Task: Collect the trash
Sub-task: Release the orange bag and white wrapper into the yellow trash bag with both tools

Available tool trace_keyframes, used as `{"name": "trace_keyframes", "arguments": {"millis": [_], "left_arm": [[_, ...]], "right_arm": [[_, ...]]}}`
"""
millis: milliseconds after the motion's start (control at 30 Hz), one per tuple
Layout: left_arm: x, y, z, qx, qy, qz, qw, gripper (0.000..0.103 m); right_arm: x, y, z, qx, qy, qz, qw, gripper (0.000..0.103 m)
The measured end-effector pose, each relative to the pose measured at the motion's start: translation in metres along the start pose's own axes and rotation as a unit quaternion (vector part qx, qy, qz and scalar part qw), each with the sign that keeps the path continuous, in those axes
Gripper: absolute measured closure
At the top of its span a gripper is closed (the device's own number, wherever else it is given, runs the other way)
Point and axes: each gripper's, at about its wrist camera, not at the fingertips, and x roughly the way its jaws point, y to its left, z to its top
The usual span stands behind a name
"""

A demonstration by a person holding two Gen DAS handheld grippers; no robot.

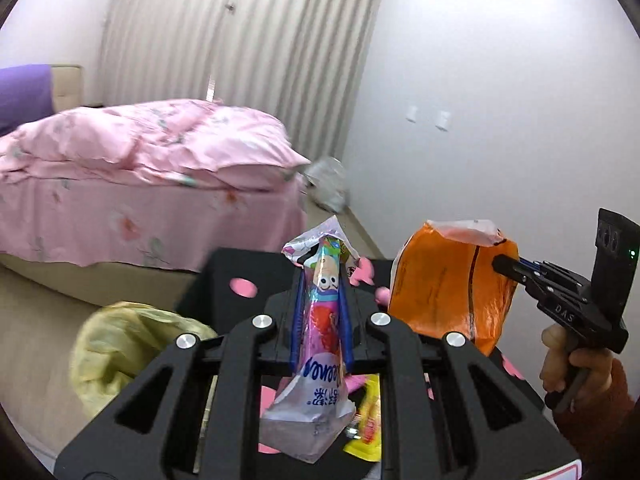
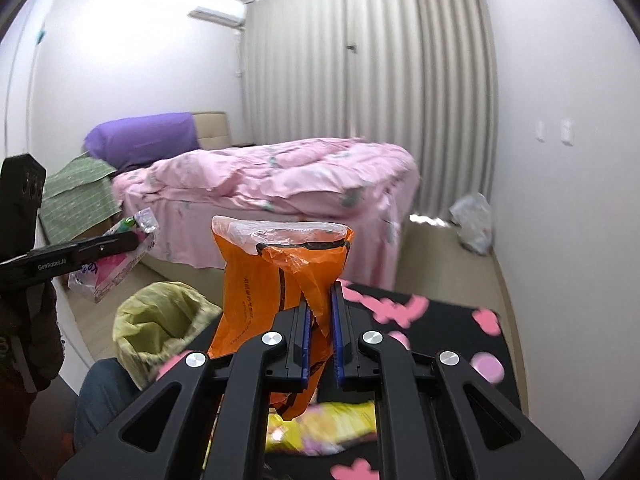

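My left gripper jaws clamp a pink snack wrapper; right gripper jaws clamp an orange bag. Yellow-lined bin gapes at nine o'clock, floor open beyond.

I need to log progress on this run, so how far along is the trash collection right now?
Midway. In hand: the left gripper is shut on a pink snack wrapper, and the right gripper is shut on an orange bag. Neither is yet in the yellow-lined bin, which stands beside the black table. Left: a yellow wrapper still lies on the table.
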Motion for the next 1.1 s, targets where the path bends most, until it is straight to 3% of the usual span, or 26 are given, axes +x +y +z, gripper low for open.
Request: {"name": "trace_keyframes", "arguments": {"millis": [233,433,600,733,900,1033,1100], "left_arm": [[-0.027,0.047,0.006,-0.033,-0.047,0.049,0.9972,0.089],[-0.037,0.096,0.001,-0.097,-0.068,0.095,0.9884,0.089],[-0.026,0.117,-0.011,-0.111,-0.066,0.113,0.9851,0.089],[0.002,0.142,-0.027,-0.129,-0.041,0.120,0.9835,0.089],[0.048,0.171,-0.061,-0.158,0.025,0.128,0.9787,0.089],[0.079,0.196,-0.100,-0.183,0.093,0.166,0.9646,0.089],[0.085,0.203,-0.112,-0.194,0.108,0.175,0.9591,0.089]], "right_arm": [[0.051,0.051,0.026,-0.032,0.011,0.053,0.998,0.094],[0.097,0.089,0.038,-0.031,0.036,0.091,0.995,0.094],[0.147,0.119,0.038,-0.030,0.065,0.126,0.989,0.094],[0.195,0.141,0.026,-0.027,0.105,0.153,0.982,0.094],[0.255,0.163,-0.001,-0.012,0.185,0.197,0.963,0.094],[0.287,0.179,-0.023,-0.030,0.238,0.218,0.946,0.094],[0.294,0.186,-0.032,-0.046,0.253,0.221,0.941,0.094]]}}
